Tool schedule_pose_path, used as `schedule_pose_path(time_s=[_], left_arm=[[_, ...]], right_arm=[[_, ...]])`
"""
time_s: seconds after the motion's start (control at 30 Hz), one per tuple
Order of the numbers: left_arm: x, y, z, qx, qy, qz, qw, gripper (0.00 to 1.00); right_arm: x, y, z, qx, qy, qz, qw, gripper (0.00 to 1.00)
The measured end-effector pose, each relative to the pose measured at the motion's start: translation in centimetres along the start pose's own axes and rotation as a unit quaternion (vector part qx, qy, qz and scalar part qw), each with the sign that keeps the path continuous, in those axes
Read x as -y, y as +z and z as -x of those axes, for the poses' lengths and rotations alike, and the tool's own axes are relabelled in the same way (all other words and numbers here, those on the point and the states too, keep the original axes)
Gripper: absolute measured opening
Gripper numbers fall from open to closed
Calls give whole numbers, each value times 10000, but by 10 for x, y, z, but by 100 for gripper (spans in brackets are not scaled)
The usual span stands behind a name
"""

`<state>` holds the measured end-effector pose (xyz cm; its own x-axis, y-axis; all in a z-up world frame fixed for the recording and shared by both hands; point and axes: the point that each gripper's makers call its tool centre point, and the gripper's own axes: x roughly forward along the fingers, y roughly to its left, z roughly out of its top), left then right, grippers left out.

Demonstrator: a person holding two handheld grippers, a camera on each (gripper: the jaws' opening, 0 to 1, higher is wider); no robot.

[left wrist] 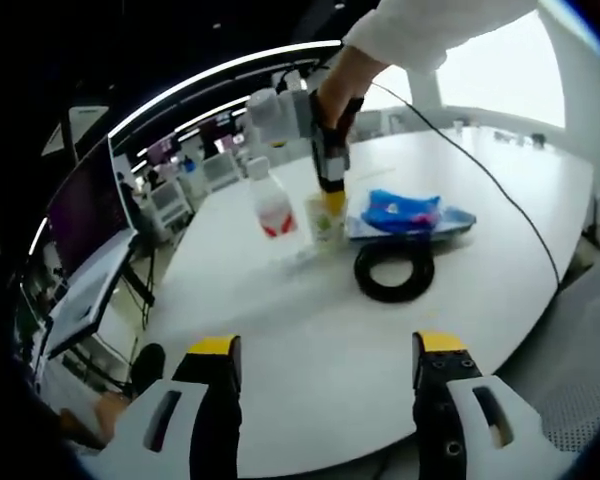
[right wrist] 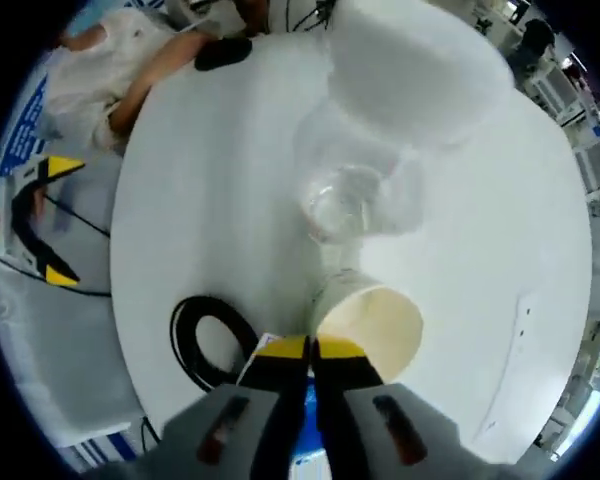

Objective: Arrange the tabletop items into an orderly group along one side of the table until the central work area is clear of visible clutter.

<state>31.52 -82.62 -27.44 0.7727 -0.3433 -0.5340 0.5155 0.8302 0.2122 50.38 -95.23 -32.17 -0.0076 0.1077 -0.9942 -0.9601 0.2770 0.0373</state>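
Office room with monitors and chairs in the background; a round white table (left wrist: 310, 330) fills most of the left gripper view. On it, grouped toward the far side: a clear plastic bottle (left wrist: 270, 205) with a white cap and red label, a pale paper cup (left wrist: 325, 220) just beside it, a black cable coil (left wrist: 394, 270) in front, and a blue packet (left wrist: 405, 212) lying on a flat blue tray or sheet, touching the coil's far edge.

The left gripper (left wrist: 325, 350) hovers low at the near table edge, yellow-tipped jaws wide apart, nothing between them.

The right gripper (left wrist: 330, 170), held by a hand (left wrist: 345, 80) in a white sleeve, comes down from above right at the cup. In the right gripper view, the right gripper (right wrist: 310, 350) has its yellow tips pressed together, apparently pinching the rim of the paper cup (right wrist: 375, 325). The bottle (right wrist: 380, 130) stands just past the cup, cap blurred and close to the lens. The black cable coil (right wrist: 210, 340) lies left of the jaws.
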Motion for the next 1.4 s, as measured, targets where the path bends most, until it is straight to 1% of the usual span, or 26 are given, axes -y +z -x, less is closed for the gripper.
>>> schedule_pose_path(time_s=[0.33,0.57,0.67,0.8,0.93,1.0,1.17,1.2,1.4], left_arm=[[0,-1,-1,-15,5,8,10000,65],[2,-3,-2,-66,-30,-28,10000,62],[2,-3,-2,-70,-24,-24,10000,62],[3,-3,-2,-64,-33,-41,10000,61],[3,-3,-1,-61,-20,-40,10000,61],[3,-3,-1,-57,-20,-52,10000,61],[2,-2,-1,-52,-14,-50,10000,61],[2,-3,-1,-55,-15,-51,10000,61],[2,-3,-1,-55,-16,-53,10000,61]], right_arm=[[-11,0,0,-156,29,249,9996,0],[-18,2,-3,-224,94,272,9993,1],[-21,3,-2,-231,40,319,9992,0],[-18,6,-5,-250,43,348,9991,0],[-20,4,-6,-273,59,297,9992,1],[-25,2,-6,-286,51,348,9990,1],[-23,3,-7,-253,53,277,9993,0],[-20,4,-7,-242,50,269,9993,0],[-15,9,-7,-134,-32,223,9997,0]])
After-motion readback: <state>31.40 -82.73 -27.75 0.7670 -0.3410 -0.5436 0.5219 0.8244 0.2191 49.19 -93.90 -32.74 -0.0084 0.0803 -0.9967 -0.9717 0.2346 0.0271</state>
